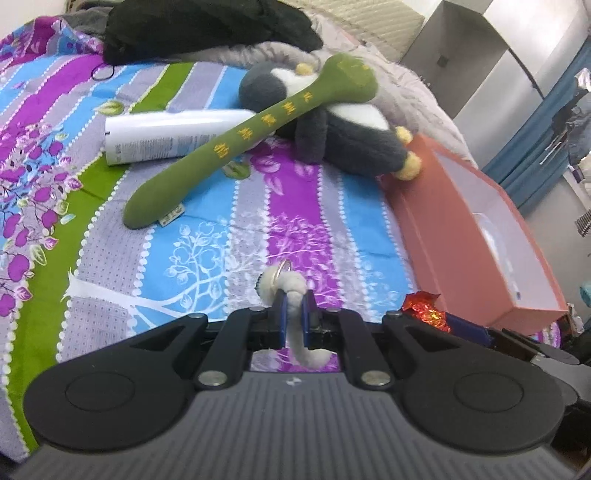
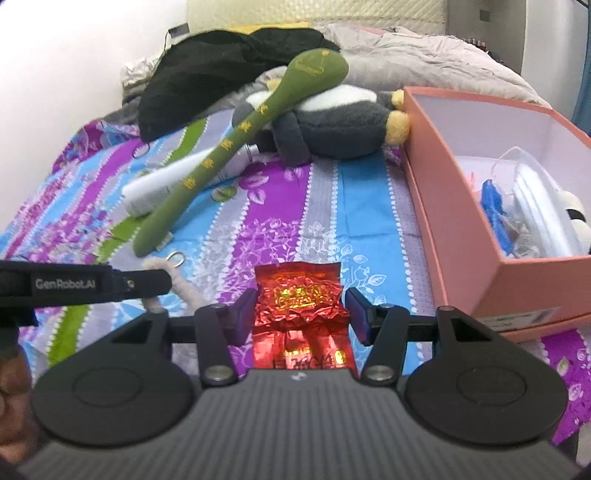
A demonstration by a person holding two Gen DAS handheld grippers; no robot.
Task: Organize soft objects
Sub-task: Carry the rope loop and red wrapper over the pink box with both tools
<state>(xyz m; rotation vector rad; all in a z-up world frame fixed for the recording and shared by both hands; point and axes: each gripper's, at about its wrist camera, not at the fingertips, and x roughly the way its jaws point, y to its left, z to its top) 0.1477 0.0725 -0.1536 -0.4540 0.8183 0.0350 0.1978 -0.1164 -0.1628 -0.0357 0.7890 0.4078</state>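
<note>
You are holding two things at once, and the open salmon-pink cardboard box (image 2: 458, 206) is lying to the right of both. Your right gripper (image 2: 301, 314) is nearer to it; its jaws are standing half apart with the crinkled red foil packet (image 2: 299, 295) between them, though I cannot tell whether the pads are truly pressing on the foil. Your left gripper (image 1: 293, 321) is clamping its jaws together on the fuzzy white cord with a metal key ring (image 1: 284, 284), whose long axis is running along the jaws, ring end forward. Further up the bed are lying the long green plush stick with yellow lettering (image 1: 236, 140), the grey and white plush toy (image 1: 332, 125) under its head and a white bottle (image 1: 166, 136). The striped floral bedsheet (image 1: 207, 236) is soft, with a black garment (image 1: 207, 26) and a grey quilt beyond
</note>
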